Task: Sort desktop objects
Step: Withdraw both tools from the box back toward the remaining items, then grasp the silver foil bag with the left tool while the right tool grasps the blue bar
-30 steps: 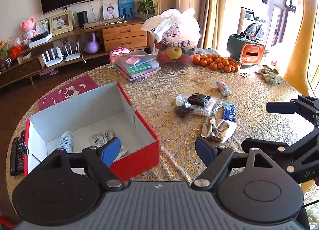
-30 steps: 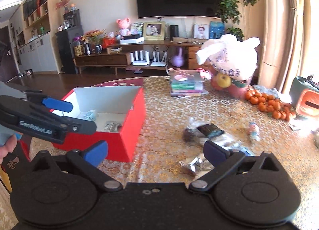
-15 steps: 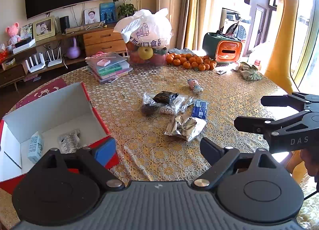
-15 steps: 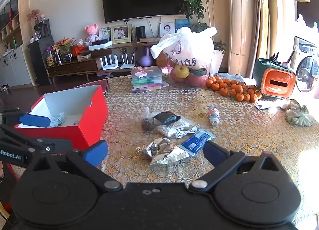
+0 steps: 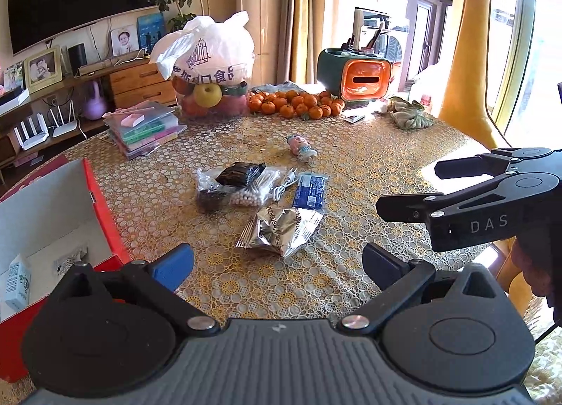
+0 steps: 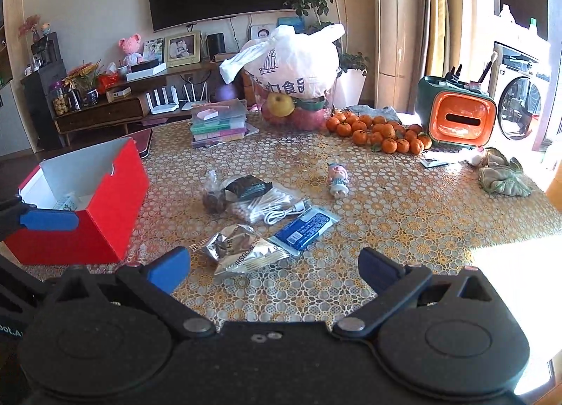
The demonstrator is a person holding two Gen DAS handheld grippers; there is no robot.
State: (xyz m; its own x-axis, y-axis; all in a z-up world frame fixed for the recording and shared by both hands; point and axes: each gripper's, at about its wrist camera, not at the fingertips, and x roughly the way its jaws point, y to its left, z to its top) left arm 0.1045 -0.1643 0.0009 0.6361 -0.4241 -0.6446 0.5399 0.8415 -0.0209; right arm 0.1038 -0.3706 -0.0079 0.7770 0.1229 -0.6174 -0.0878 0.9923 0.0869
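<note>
Both grippers empty, jaws spread wide. Left gripper (image 5: 277, 259) hovers above the near edge of the surface (image 5: 368, 159), aimed at the loose pile. Right gripper (image 6: 274, 264) hovers likewise, just short of the silver foil packet (image 6: 239, 252).

Pile sits mid-surface, toward the near edge: silver foil packet nearest; blue packet (image 6: 305, 226) touching its far-right side; behind them a clear bag of cotton swabs (image 6: 260, 204) with a white cable (image 6: 284, 211) lying against it, a black packet (image 6: 249, 187) on top, and a dark lumpy bag (image 6: 214, 199) at the left. Small figurine (image 6: 338, 178) lies apart, further back. Red box (image 6: 91, 201) stands open at the left edge; 2 small items already inside it, as seen in the left wrist view.

Risks, judged:
1. Foil packet is flat and slippery; jaws could skid over it or push it into the blue packet.
2. Pile items overlap; a grasp may drag the cable or swab bag along.
3. Both grippers face the same pile, so collision is possible if they converge.
4. Box wall is tall; a low carry could clip the rim.
</note>
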